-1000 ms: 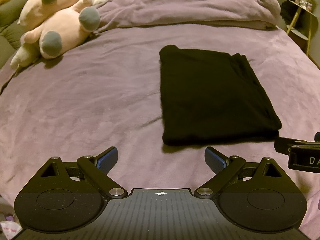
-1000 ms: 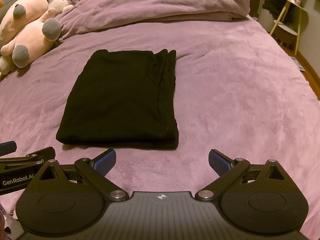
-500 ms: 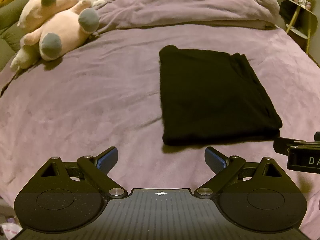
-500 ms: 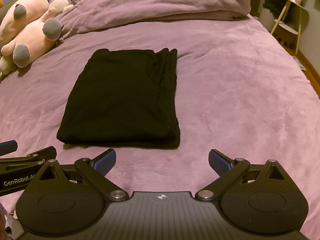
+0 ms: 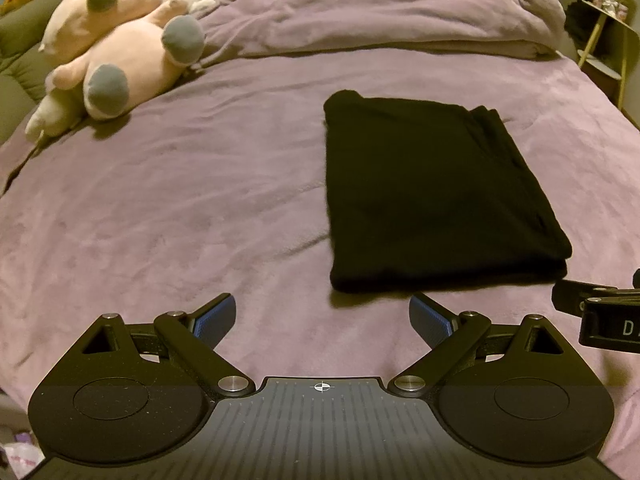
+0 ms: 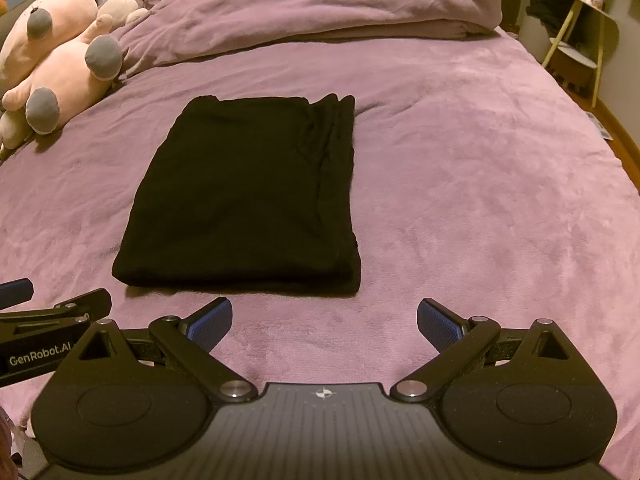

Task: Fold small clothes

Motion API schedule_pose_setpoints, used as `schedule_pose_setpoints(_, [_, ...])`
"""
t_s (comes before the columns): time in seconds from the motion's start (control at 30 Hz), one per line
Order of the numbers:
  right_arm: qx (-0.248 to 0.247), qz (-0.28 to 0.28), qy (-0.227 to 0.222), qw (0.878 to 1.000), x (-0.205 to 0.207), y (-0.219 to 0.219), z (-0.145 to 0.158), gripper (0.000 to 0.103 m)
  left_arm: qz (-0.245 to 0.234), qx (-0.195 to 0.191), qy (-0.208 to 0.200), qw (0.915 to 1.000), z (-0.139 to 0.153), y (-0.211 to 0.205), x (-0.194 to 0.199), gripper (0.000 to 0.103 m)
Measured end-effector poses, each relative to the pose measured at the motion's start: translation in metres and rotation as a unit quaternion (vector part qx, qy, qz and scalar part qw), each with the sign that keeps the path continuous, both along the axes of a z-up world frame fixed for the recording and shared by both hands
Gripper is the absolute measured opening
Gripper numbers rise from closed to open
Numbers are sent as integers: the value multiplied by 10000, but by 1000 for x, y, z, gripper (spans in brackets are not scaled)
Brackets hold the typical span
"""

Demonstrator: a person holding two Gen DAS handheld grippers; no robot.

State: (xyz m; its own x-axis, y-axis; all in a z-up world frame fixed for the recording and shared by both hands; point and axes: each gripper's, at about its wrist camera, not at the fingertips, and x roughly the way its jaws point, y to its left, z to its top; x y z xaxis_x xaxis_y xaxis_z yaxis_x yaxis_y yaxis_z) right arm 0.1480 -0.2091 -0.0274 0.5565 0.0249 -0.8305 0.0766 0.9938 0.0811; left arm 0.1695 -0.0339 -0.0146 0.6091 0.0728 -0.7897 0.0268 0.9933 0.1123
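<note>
The black garment (image 5: 436,196) lies folded into a flat rectangle on the purple bedspread (image 5: 200,200), its layered edges stacked along its right side. In the left wrist view it sits at about 1 o'clock from the left gripper (image 5: 323,318); in the right wrist view the garment (image 6: 256,196) sits at about 11 o'clock from the right gripper (image 6: 325,320). Its near edge lies just ahead of both sets of fingertips and touches neither.

The left gripper has its blue-padded fingers (image 5: 214,318) spread wide with nothing between them, only bedspread below. The right gripper is likewise spread wide and holds nothing, its pads (image 6: 440,326) apart over the bedspread (image 6: 480,200).

Each tool shows at the edge of the other's view. At 3 o'clock in the left wrist view the right gripper's black body (image 5: 600,312) bears white letters, of which only "D" and part of a further letter can be read. At 9 o'clock in the right wrist view the left gripper's side (image 6: 48,332) reads "GenRobot.AI"

At 12 o'clock a rumpled purple duvet (image 5: 380,12) is heaped across the far end of the bed. At 10 to 11 o'clock pink plush toys (image 5: 120,48) with grey paws lie piled together. At 2 o'clock, beyond the bed's edge, stands a small side table (image 6: 580,32) with light legs, dark things on it too small to tell
</note>
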Motion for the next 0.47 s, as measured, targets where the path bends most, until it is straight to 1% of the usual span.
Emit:
schedule_pose_setpoints(0.13, [14,6,14,10000,0,0,-1,99,44,-137,57,9999,-1,4,2,97])
schedule_pose_setpoints(0.2, [13,3,18,10000,0,0,-2,99,48,-150,12,9999,-1,5,2,97])
schedule_pose_setpoints(0.4, [18,-12,38,10000,1,0,-4,99,-133,-42,-67,9999,-3,0,-2,97])
schedule_pose_setpoints(0.47, [24,-19,47,10000,1,0,-5,99,-128,59,-78,9999,-3,-1,-2,97])
